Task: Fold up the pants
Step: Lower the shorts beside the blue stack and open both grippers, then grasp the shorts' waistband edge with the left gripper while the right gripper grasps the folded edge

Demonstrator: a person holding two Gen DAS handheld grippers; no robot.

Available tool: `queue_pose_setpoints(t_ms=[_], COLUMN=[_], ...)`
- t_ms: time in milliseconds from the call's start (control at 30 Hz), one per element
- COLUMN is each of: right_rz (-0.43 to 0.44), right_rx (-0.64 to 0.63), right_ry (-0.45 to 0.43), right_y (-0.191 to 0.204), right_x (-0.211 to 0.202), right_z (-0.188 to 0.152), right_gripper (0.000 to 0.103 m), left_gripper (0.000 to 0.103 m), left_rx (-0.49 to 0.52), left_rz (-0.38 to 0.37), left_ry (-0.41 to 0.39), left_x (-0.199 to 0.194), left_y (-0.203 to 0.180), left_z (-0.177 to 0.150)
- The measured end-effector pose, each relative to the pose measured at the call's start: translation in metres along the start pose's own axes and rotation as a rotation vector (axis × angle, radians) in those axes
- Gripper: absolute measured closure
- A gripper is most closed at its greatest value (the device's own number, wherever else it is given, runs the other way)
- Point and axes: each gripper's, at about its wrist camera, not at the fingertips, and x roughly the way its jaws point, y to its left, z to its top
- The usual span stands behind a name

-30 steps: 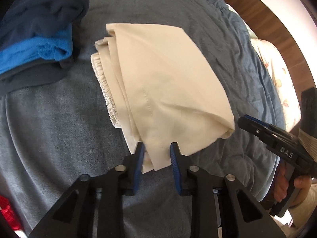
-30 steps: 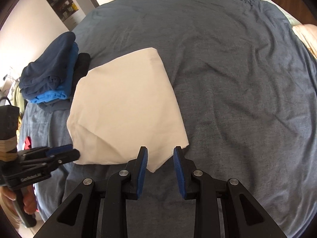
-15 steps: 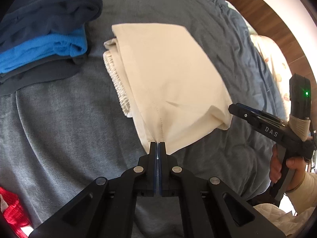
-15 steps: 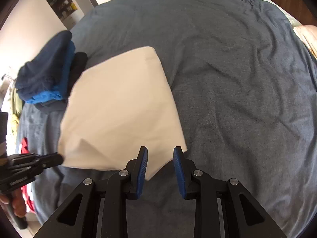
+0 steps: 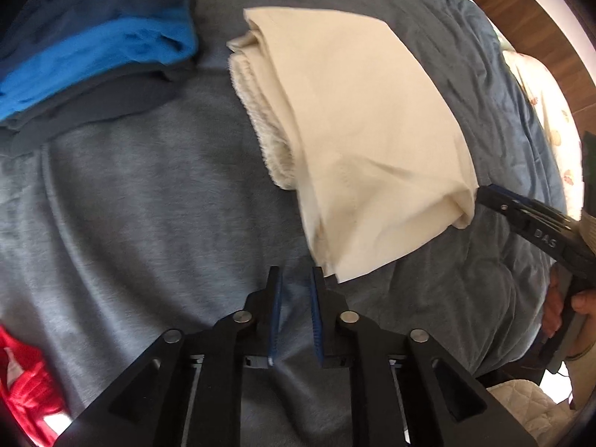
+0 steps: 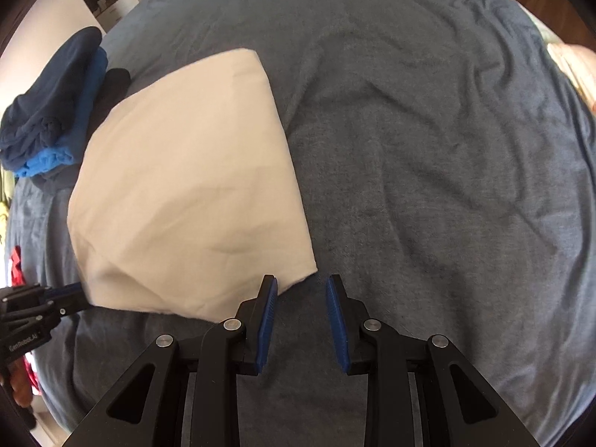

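Observation:
The cream pants (image 5: pixel 357 126) lie folded into a thick rectangle on the grey-blue bed cover (image 5: pixel 141 223), elastic waistband edge facing left. They also show in the right wrist view (image 6: pixel 186 186). My left gripper (image 5: pixel 296 279) is open and empty, just short of the fold's near corner. My right gripper (image 6: pixel 301 283) is open and empty at the fold's other near corner, one finger over the cloth edge. It also shows in the left wrist view (image 5: pixel 521 216), beside the fold's right corner.
A stack of folded dark navy and bright blue clothes (image 5: pixel 93 48) sits left of the pants, also in the right wrist view (image 6: pixel 56 111). Red cloth (image 5: pixel 22 383) lies at the bed's near left edge. A patterned pillow (image 5: pixel 551 123) lies at the right.
My left gripper was shut on the pants' near corner half a second ago; it has opened, let go and drawn back slightly. The right gripper stays open by its corner.

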Motion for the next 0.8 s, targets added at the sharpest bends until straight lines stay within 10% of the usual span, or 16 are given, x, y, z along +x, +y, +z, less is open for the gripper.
queue_pose_setpoints(t_ms=[367, 800], right_rz=[0.102, 0.221], right_rx=[-0.068, -0.037], right_ry=[-0.232, -0.103], right_y=[0.010, 0.000], right_x=[-0.038, 0.030], right_z=[0.058, 0.087], right_gripper=[0.039, 0.039], left_gripper=[0.038, 0.037], left_rx=[-0.109, -0.205], left_rz=[-0.034, -0.015], left_ry=[-0.334, -0.247], left_x=[-0.053, 0.020], left_y=[0.001, 0.009], left_z=[0.046, 0.070])
